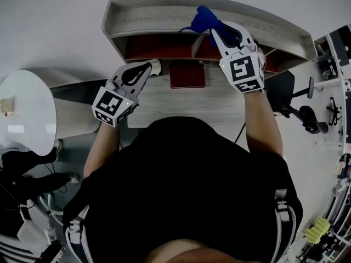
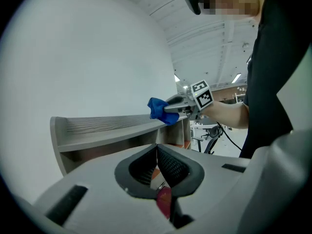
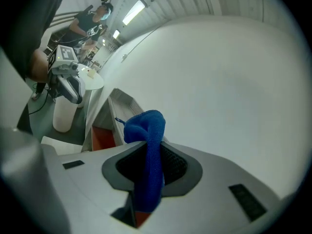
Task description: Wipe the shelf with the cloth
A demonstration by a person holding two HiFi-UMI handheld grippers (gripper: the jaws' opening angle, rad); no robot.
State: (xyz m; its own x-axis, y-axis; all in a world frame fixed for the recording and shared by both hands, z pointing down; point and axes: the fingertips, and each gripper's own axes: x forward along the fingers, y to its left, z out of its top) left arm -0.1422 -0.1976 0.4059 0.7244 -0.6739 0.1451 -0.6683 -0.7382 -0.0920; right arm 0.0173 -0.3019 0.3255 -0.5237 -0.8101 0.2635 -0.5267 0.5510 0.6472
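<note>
Nearest the person's black-clad body, the left hand-held gripper [image 1: 152,68] hovers low over the pale wooden counter [image 1: 219,100]. Its jaws are pressed together with nothing between them, as the left gripper view shows [image 2: 157,152]. Just beside its tips, a flat red object [image 1: 187,74] lies on the counter at the foot of the shelf [image 1: 159,21]. Well off to the left stands a white round table [image 1: 27,111]. Farther out and higher, the right hand-held gripper [image 1: 215,30] reaches up to the shelf's top board, its jaws clamped on the blue cloth [image 1: 204,19]. In the right gripper view the cloth [image 3: 148,150] runs as a folded band between the jaws and bunches into a rounded wad beyond the tips. From the left gripper's side, that wad [image 2: 158,109] sits against the top board of the grey shelf [image 2: 107,126], towards its right end, above the open compartments with their reddish backs. Behind the shelf rises a plain white wall [image 1: 66,15].
</note>
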